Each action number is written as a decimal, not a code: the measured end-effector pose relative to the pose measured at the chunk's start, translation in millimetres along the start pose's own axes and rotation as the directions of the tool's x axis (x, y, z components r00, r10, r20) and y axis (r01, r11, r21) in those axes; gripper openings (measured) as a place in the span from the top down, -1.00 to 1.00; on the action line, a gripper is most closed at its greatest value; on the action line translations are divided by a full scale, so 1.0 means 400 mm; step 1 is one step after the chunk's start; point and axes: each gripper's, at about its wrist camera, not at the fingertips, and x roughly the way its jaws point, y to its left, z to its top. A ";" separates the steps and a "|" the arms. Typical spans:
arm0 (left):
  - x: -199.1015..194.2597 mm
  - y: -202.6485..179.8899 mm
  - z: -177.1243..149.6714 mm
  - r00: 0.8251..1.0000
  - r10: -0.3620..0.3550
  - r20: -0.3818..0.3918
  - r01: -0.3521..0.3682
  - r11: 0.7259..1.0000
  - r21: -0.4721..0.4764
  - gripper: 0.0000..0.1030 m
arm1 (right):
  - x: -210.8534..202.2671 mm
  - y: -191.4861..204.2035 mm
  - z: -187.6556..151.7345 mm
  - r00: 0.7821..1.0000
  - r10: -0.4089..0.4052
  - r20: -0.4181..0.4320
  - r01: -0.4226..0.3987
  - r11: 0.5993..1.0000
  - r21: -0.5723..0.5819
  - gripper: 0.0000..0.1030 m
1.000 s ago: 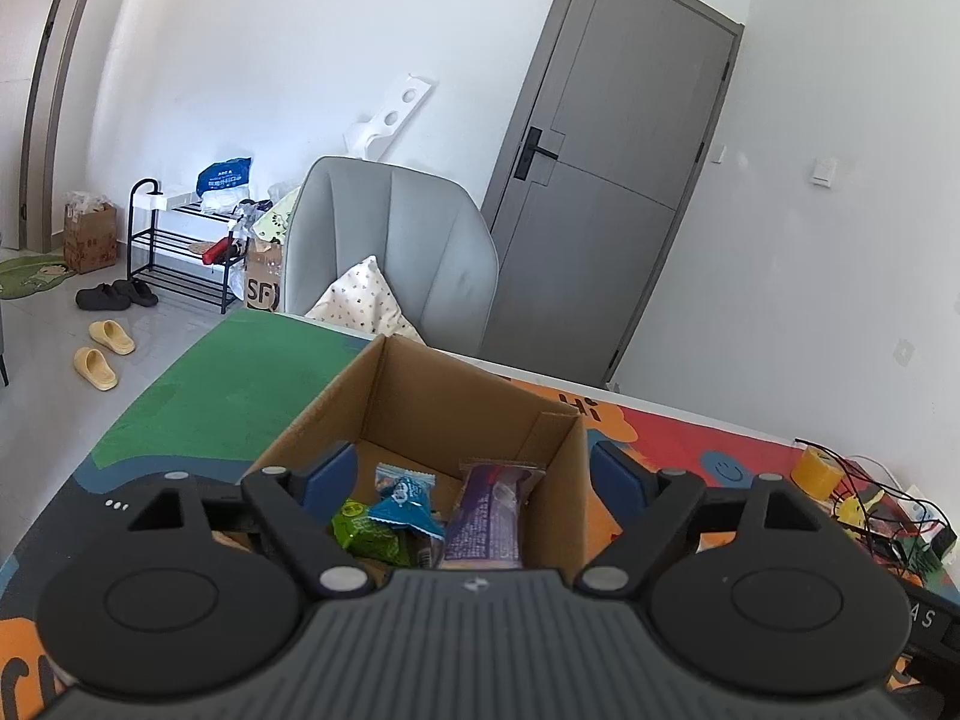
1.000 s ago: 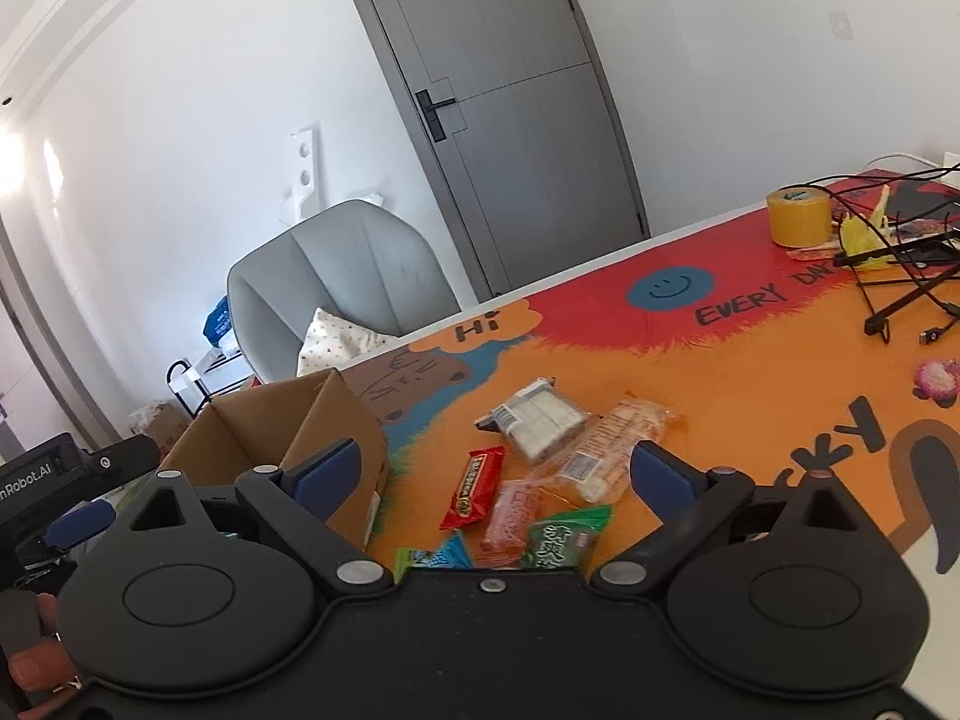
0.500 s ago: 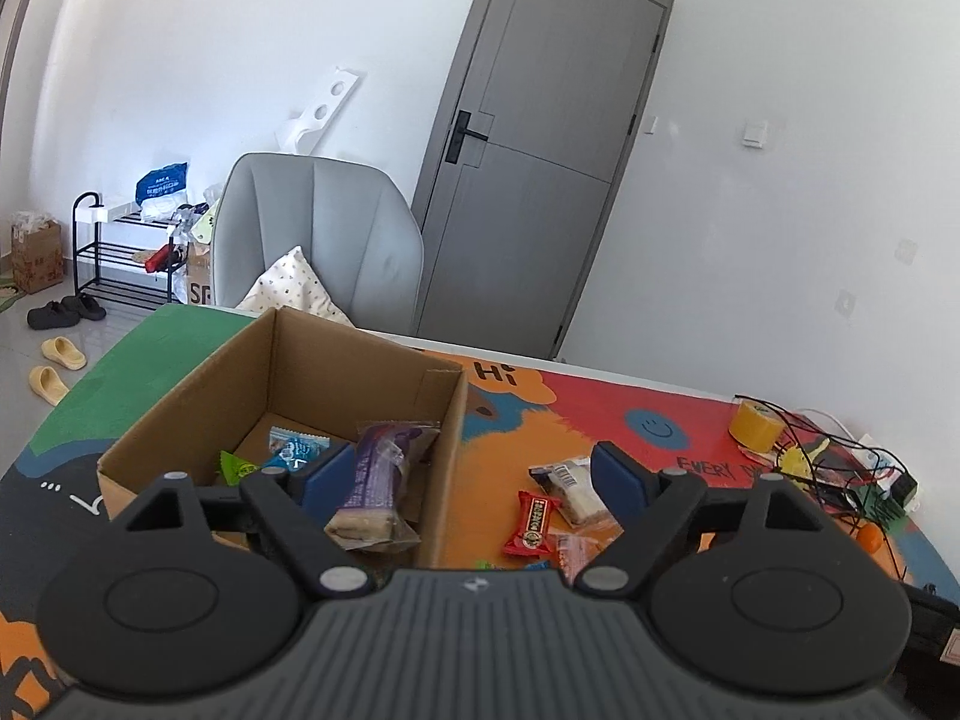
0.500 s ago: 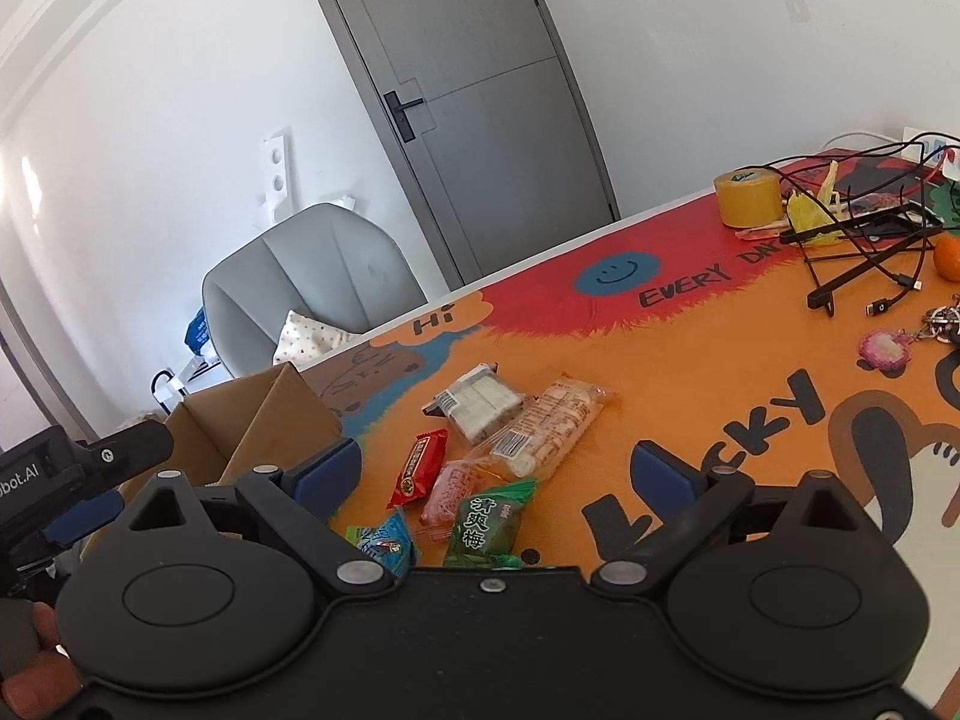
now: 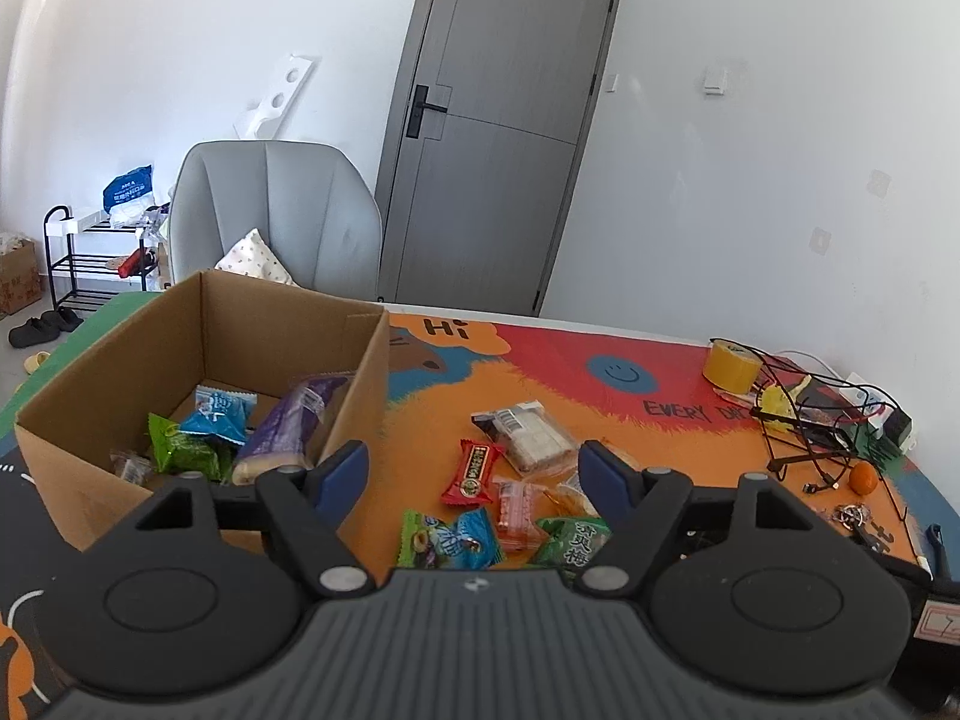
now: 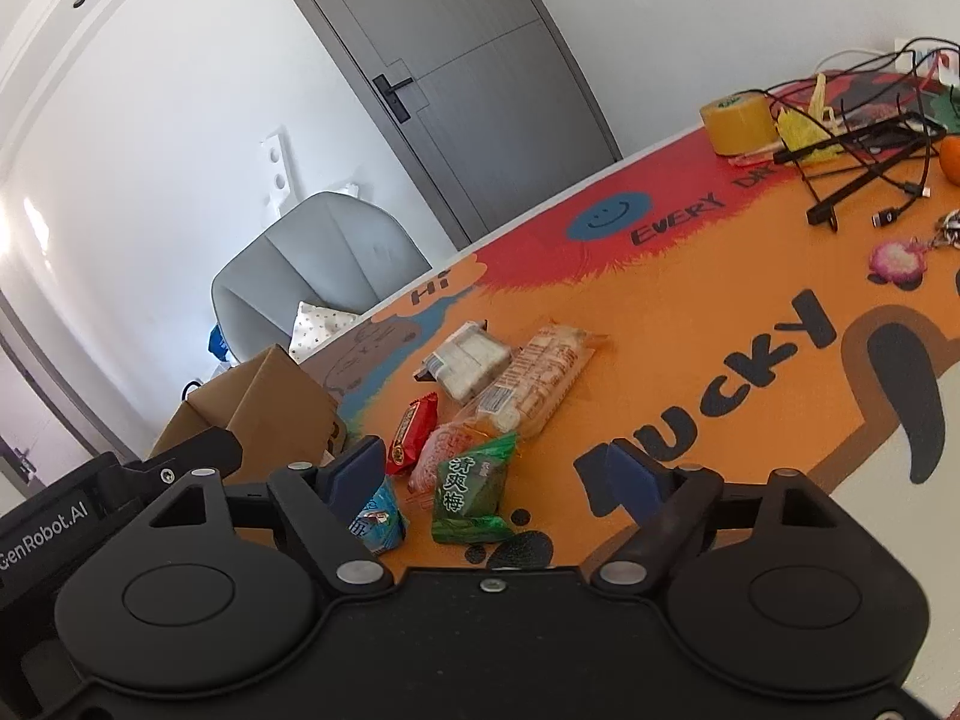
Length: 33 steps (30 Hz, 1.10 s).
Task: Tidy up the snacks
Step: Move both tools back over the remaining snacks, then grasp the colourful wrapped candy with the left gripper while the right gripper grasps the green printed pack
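A brown cardboard box [image 5: 372, 360] stands at the left of the table and holds a purple packet [image 5: 288, 426], a blue one and a green one. Several loose snacks lie on the orange mat: a red bar [image 5: 473, 473], a clear cracker pack [image 5: 528, 435], a pink packet [image 5: 517, 510] and a green plum packet [image 6: 474, 489]. My left gripper [image 5: 474, 474] is open and empty above the loose snacks, right of the box. My right gripper [image 6: 498, 477] is open and empty, low over the green plum packet. The box also shows in the right wrist view [image 6: 264, 408].
A yellow tape roll [image 5: 731, 365], tangled black cables [image 5: 822, 420], a small orange [image 5: 864, 476] and keys lie at the table's right end. A grey chair [image 5: 270, 216] with a cushion stands behind the box. A long biscuit pack [image 6: 534, 381] lies among the snacks.
My left gripper has swung right, from over the box to above the loose snacks. My right gripper has come down and closer to the green plum packet. Both stayed open.
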 end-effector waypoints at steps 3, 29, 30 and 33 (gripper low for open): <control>0.018 -0.022 -0.013 1.000 -0.007 -0.017 0.007 1.000 0.020 -0.33 | 0.014 -0.030 -0.005 1.000 0.015 -0.019 -0.014 0.999 0.041 -0.44; 0.188 0.008 -0.084 0.983 0.114 -0.142 -0.121 0.992 -0.038 0.02 | 0.137 -0.058 -0.009 0.982 0.124 -0.141 -0.104 0.984 0.142 -0.14; 0.192 0.011 -0.087 0.982 0.112 -0.149 -0.119 0.992 -0.039 0.02 | 0.140 -0.056 -0.008 0.982 0.122 -0.141 -0.103 0.985 0.139 -0.14; 0.209 0.011 -0.097 0.980 0.109 -0.169 -0.117 0.992 -0.039 0.02 | 0.148 -0.046 -0.007 0.983 0.117 -0.143 -0.099 0.987 0.129 -0.14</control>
